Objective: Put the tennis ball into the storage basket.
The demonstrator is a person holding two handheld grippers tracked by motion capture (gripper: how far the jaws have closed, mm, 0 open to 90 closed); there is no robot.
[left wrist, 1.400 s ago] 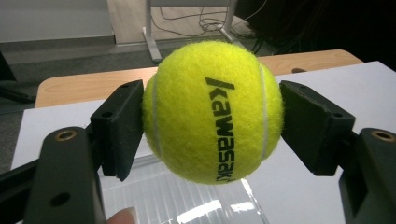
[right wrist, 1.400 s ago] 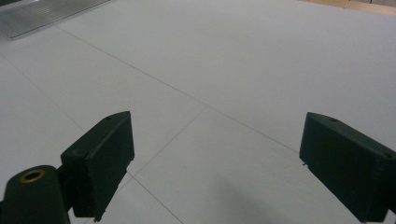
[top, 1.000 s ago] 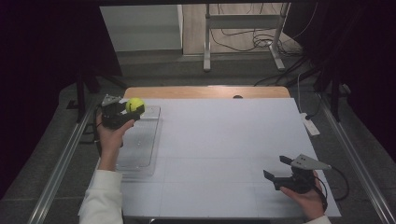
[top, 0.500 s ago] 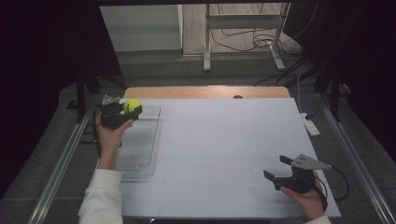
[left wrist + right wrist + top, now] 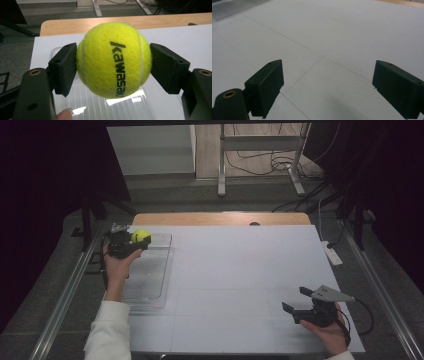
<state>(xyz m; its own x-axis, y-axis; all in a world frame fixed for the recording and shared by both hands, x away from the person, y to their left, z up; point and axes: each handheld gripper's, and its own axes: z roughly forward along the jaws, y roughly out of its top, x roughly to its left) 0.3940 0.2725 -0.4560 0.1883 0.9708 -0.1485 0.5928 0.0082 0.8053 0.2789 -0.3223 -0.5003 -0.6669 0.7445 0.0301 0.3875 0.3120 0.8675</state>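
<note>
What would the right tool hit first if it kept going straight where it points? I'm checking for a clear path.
Likely nothing soon: the open right tool faces bare white table. Far ahead lies the clear tray, though off to one side; depth is hard to judge.

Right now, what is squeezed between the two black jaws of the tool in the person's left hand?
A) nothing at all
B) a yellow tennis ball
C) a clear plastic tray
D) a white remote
B: in the left gripper view the left gripper has both pads pressed against the sides of the yellow tennis ball, held above the clear tray.
</note>
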